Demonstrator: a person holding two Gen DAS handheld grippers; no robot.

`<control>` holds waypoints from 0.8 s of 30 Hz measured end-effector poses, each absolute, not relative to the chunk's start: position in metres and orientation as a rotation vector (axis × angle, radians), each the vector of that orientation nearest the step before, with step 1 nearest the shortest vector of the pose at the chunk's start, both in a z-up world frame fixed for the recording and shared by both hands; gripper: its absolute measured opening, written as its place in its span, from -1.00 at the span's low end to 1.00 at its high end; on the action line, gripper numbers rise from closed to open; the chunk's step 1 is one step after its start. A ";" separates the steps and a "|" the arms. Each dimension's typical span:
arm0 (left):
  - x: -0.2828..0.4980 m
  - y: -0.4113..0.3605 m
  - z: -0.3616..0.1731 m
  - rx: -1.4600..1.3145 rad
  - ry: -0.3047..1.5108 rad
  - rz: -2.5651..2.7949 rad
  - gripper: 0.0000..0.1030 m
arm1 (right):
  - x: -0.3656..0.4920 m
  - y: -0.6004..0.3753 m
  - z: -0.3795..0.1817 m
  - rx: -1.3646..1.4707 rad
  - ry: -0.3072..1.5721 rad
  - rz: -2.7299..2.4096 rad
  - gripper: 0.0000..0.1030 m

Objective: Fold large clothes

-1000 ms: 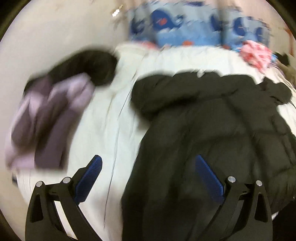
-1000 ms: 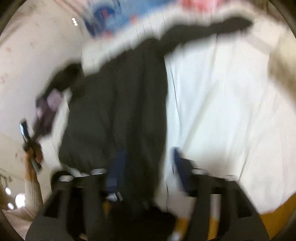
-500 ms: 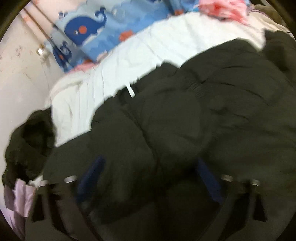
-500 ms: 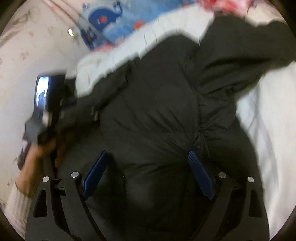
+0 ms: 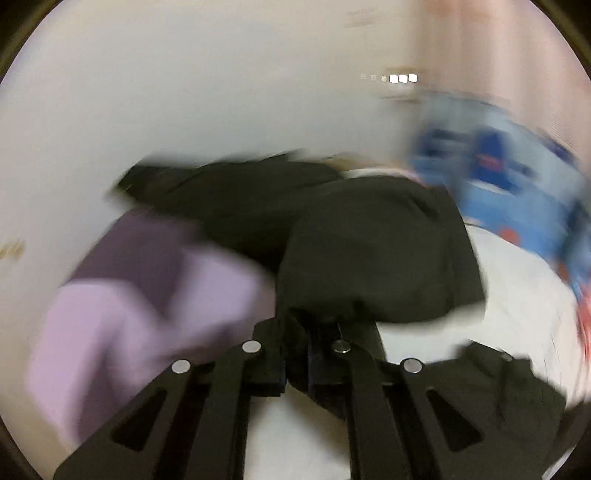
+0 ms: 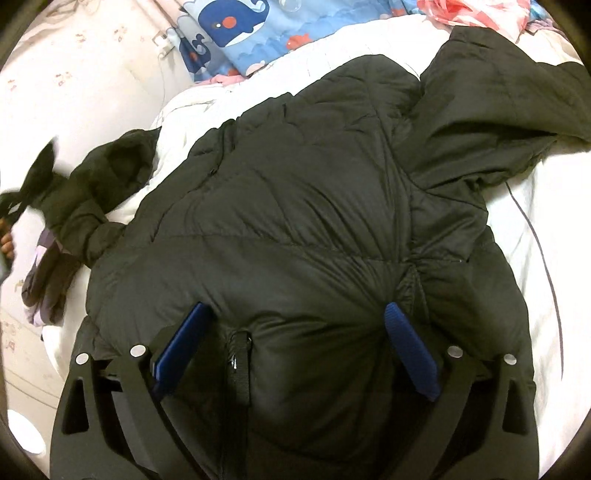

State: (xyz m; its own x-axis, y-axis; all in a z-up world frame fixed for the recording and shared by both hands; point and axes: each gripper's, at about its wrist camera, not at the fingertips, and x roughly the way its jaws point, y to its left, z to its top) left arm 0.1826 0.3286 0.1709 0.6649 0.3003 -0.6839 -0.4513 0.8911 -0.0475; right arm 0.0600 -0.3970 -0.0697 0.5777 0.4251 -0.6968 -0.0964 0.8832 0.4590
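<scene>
So far nothing is folded — my left gripper point(image 5: 297, 354) pinches the black jacket point(image 6: 303, 206) sleeve, my right gripper point(image 6: 295, 343) gapes over its hem.

Jacket point(image 6: 314, 206) spread on bed point(image 6: 546, 295), pillow point(image 6: 258, 29) behind it.

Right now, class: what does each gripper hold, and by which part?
The left gripper is shut on the black jacket's sleeve, near its end. The right gripper is open over the hem, holding nothing.
</scene>
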 end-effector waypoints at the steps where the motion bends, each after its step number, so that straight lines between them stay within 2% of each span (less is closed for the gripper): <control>1: 0.176 0.366 0.169 -0.293 0.805 0.466 -0.73 | 0.055 -0.395 -0.069 0.389 0.912 0.311 0.86; 2: 0.163 0.406 0.165 -0.383 0.872 0.521 -0.58 | 0.055 -0.386 -0.070 0.381 0.921 0.305 0.86; 3: 0.149 0.430 0.165 -0.436 0.892 0.562 -0.57 | 0.052 -0.390 -0.070 0.378 0.932 0.302 0.86; 4: 0.131 0.447 0.168 -0.470 0.872 0.576 -0.56 | 0.047 -0.391 -0.070 0.381 0.955 0.302 0.86; 6: 0.085 0.463 0.183 -0.481 0.755 0.613 -0.36 | 0.044 -0.385 -0.066 0.424 0.993 0.316 0.86; 7: 0.068 0.462 0.188 -0.468 0.702 0.624 -0.03 | 0.045 -0.383 -0.062 0.462 1.003 0.334 0.86; 8: 0.047 0.452 0.195 -0.430 0.628 0.637 0.26 | 0.038 -0.390 -0.055 0.514 0.993 0.369 0.86; 10: 0.018 0.417 0.200 -0.348 0.548 0.604 0.56 | 0.023 -0.404 -0.038 0.559 0.930 0.400 0.86; 12: 0.010 0.362 0.189 -0.271 0.521 0.445 0.66 | 0.008 -0.430 -0.020 0.569 0.857 0.367 0.86; 14: 0.012 0.304 0.167 -0.246 0.513 0.280 0.86 | -0.004 -0.476 -0.010 0.632 0.803 0.292 0.86; 20: 0.090 0.112 0.066 -0.185 0.674 -0.123 0.86 | -0.002 -0.622 -0.002 0.790 0.718 0.062 0.86; 24: 0.133 0.057 0.025 -0.217 0.736 -0.170 0.86 | 0.026 -0.688 0.005 0.853 0.663 -0.019 0.86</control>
State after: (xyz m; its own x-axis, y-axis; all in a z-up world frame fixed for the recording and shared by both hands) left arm 0.1330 0.0567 0.0253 0.7289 -0.2288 -0.6452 0.0774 0.9640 -0.2544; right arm 0.0263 -0.6885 0.0048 0.8006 0.2410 -0.5486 0.2714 0.6703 0.6906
